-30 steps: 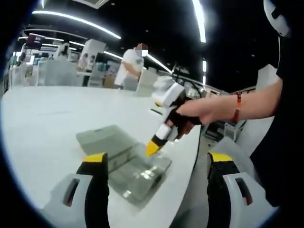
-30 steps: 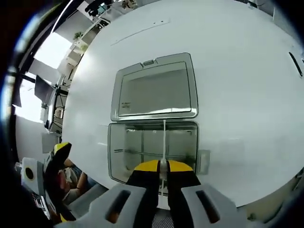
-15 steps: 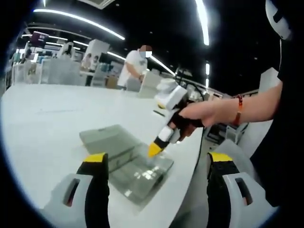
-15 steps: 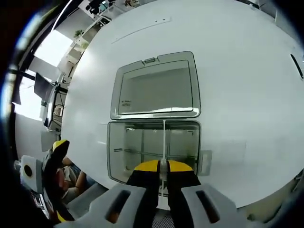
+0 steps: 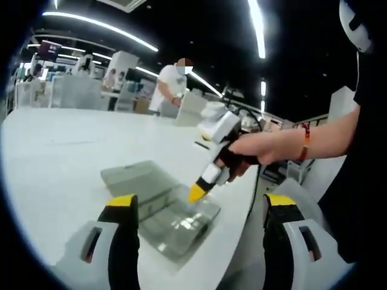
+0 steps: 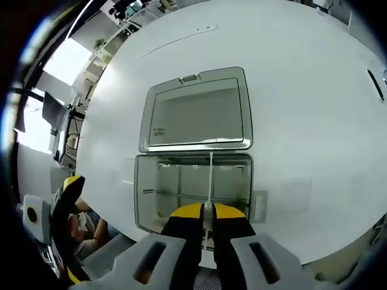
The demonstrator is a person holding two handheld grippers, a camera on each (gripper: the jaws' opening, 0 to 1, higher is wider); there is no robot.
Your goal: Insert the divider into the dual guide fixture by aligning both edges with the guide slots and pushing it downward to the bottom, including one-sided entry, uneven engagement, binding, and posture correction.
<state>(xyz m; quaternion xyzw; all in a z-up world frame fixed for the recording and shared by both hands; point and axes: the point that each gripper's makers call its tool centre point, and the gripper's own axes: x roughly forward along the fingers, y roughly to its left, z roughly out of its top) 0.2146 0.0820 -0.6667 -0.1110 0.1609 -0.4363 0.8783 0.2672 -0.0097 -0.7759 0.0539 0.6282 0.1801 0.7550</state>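
The right claw (image 6: 204,212) is clamped on a thin clear plastic divider (image 6: 210,181) standing upright in the clear hinged compartment box (image 6: 193,145). The box lies open at the near edge of the white table (image 6: 302,121). The left claw (image 5: 196,208) hangs wide apart, holding nothing.

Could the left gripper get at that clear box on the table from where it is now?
Probably yes. The left gripper is open and the clear box lies just ahead between its jaws, though the right gripper already sits over it holding the divider.
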